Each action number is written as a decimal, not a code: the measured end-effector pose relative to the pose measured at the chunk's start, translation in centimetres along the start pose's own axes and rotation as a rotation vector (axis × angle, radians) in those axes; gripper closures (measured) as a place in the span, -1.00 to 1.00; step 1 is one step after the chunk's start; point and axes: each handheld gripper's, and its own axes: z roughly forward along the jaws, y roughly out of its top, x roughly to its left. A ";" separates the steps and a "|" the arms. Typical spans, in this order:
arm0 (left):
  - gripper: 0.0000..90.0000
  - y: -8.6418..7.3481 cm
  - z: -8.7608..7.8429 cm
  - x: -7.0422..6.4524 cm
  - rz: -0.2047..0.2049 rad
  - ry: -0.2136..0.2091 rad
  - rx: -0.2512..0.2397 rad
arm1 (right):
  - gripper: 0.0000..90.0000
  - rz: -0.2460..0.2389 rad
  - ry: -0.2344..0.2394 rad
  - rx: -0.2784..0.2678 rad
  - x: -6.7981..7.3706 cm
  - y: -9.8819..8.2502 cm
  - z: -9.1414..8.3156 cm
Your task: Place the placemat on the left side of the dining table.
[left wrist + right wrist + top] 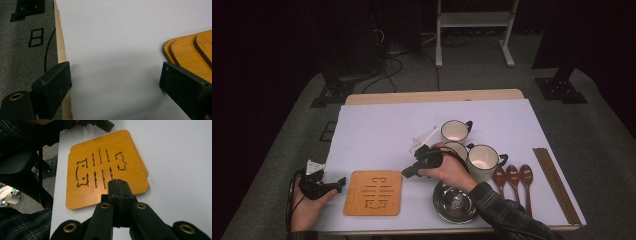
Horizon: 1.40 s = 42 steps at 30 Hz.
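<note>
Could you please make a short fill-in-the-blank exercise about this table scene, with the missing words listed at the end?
1. The jaws of the right tongs are ____, with nothing between them.
2. The jaws of the left tongs stand ____ over the bare white table cover.
3. The number of wooden spoons lying side by side near the chopsticks is ____.
4. The stacked bamboo trivets lie between the left tongs and the steel ____.

Missing words: shut; open; three; bowl
</note>
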 end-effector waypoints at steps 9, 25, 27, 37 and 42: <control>-0.79 0.0 0.0 0.0 0.002 0.000 0.002 | 0.99 0.001 -0.003 0.016 0.2 -0.2 0.8; -0.79 0.0 0.0 0.0 0.004 0.002 0.001 | 0.99 -0.008 0.013 0.046 0.8 -0.1 2.7; -0.79 0.0 0.0 0.0 0.003 0.001 0.001 | 0.99 -0.007 0.017 0.052 0.9 -0.1 2.9; -0.79 0.0 0.0 0.0 0.003 0.002 0.001 | 0.99 -0.011 0.019 0.082 1.0 -0.3 4.0; -0.79 0.0 0.0 0.0 0.003 0.002 0.001 | 0.99 -0.005 0.019 0.106 1.0 -0.6 4.7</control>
